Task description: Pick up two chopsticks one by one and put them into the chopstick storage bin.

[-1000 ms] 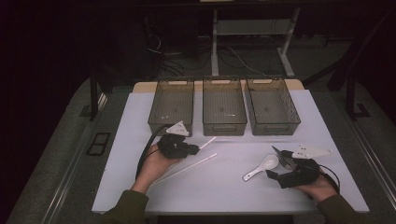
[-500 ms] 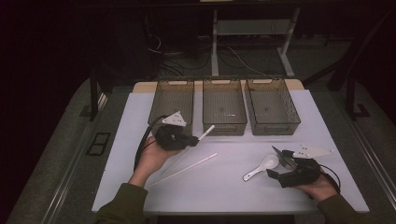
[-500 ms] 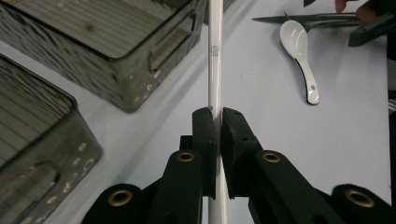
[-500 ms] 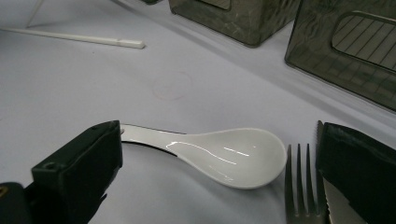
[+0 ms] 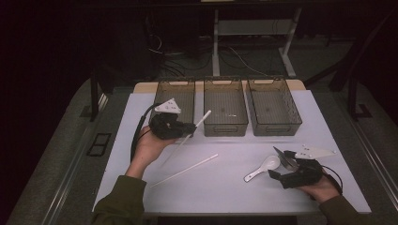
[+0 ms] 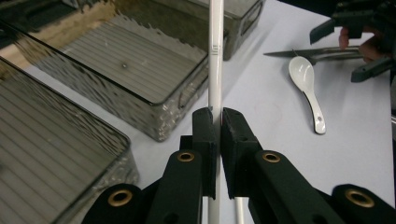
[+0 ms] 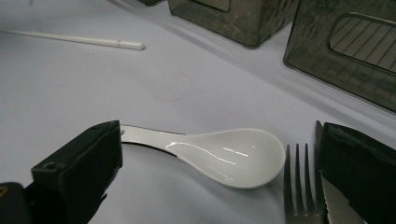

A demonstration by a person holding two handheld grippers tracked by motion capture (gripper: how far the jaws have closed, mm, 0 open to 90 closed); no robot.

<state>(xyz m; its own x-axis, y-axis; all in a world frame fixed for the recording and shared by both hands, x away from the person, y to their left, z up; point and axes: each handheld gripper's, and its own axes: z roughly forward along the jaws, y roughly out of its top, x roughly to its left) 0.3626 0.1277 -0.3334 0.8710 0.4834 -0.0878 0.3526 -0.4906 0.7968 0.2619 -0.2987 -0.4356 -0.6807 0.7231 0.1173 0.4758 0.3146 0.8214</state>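
Note:
My left gripper (image 5: 187, 127) is shut on a white chopstick (image 5: 199, 122) and holds it tilted above the table, just in front of the left bin (image 5: 176, 89). In the left gripper view the chopstick (image 6: 215, 56) stands between the shut jaws of my left gripper (image 6: 218, 119). A second chopstick (image 5: 185, 171) lies flat on the white table. My right gripper (image 5: 280, 168) rests near the front right, open around the bowl of a white spoon (image 5: 263, 168). In the right gripper view that spoon (image 7: 224, 156) lies between the wide jaws, beside a fork (image 7: 299, 186).
Three smoked plastic bins stand in a row at the back: left, middle (image 5: 225, 122) and right (image 5: 274, 126). A knife (image 6: 303, 53) lies by the spoon (image 6: 306, 86) near the right hand. The table's front edge (image 5: 225, 212) is close to both forearms.
My left gripper has risen and moved away from me toward the left bin, carrying one chopstick off the table. The other chopstick stays on the table and the right hand holds still.

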